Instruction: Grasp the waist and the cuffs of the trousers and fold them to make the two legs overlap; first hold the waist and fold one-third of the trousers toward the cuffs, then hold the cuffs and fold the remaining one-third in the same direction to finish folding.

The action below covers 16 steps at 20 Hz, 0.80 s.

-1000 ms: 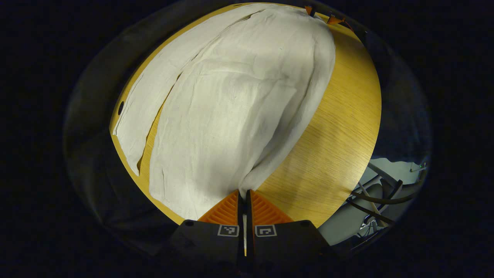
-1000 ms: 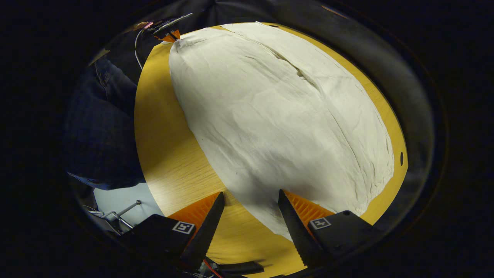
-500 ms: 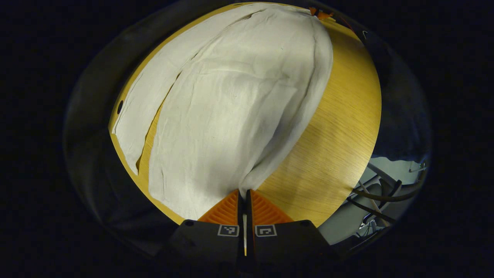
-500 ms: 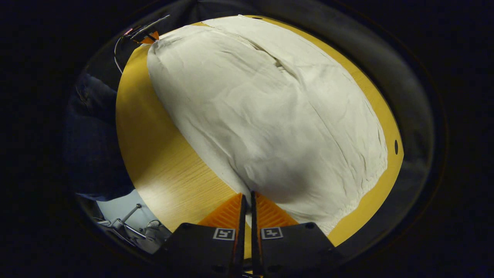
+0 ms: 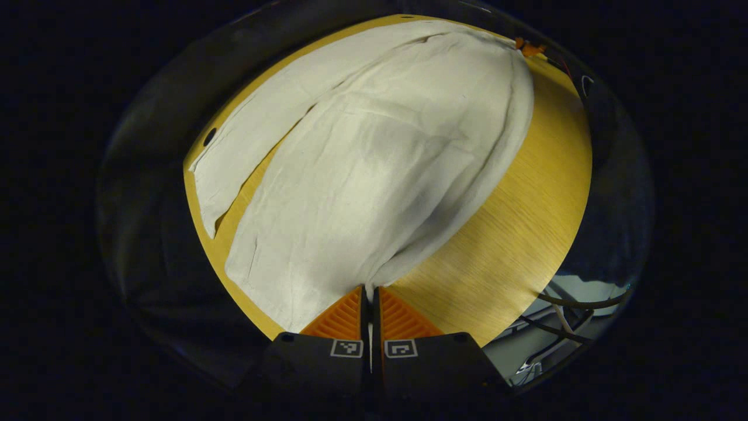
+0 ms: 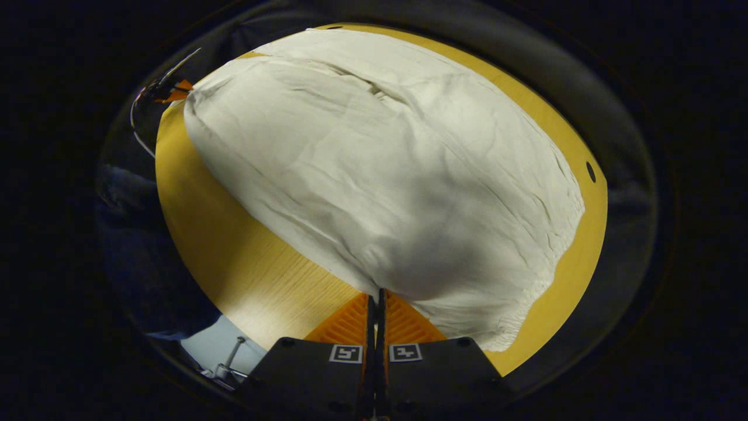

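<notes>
The wooden table (image 5: 526, 222) carries the pale trousers (image 5: 374, 175), spread nearly flat across most of its top, with the two legs lying side by side and a narrow strip of wood showing between them toward the cuffs. So the lengthwise fold looks barely begun: the legs do not overlap yet, and both of the one-third folds are still to come.

The near edge of the cloth rises off the wood at two corners. The left gripper (image 5: 369, 295) has its fingers closed tight on the corner by the cuffs, and the right gripper (image 6: 377, 299) is likewise pinched onto the waist end, where the gathered band (image 6: 514, 327) puckers beside it. I think both fingers press the fabric, though the pinch itself is hard to see.

No brand or readable writing shows; only small square coded markers (image 5: 346, 348) sit on each gripper body.
</notes>
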{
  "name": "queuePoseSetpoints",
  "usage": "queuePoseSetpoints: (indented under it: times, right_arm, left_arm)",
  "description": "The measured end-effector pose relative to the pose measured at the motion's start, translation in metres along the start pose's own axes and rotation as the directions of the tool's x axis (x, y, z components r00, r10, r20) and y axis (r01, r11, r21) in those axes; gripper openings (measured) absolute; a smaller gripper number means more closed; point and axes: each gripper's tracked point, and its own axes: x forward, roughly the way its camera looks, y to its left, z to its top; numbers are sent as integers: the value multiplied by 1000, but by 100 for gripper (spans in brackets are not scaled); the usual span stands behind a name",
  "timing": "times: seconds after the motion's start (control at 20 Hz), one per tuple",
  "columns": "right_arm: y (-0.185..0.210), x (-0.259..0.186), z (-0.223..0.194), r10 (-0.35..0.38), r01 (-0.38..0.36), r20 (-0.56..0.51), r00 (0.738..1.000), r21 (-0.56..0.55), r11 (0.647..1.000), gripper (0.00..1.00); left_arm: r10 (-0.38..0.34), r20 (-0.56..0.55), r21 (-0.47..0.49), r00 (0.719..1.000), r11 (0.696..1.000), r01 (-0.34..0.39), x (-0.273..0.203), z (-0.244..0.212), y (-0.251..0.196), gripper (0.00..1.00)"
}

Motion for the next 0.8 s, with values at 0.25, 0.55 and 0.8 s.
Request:
queuePoseSetpoints:
  times: [0.25, 0.55, 0.8]
  right_arm:
    - [-10, -18, 24, -160, 115, 163, 973, 258, 959, 2]
    - [-33, -63, 73, -332, 143, 328, 884, 488, 861, 2]
    - [-70, -82, 123, -423, 106, 406, 810, 608, 787, 2]
  left_arm:
    - [145, 123, -274, 982, 956, -106, -21, 28, 18, 0]
    - [314, 255, -595, 914, 796, -108, -49, 89, 46, 0]
    - [435, 329, -736, 838, 675, -61, -89, 153, 79, 0]
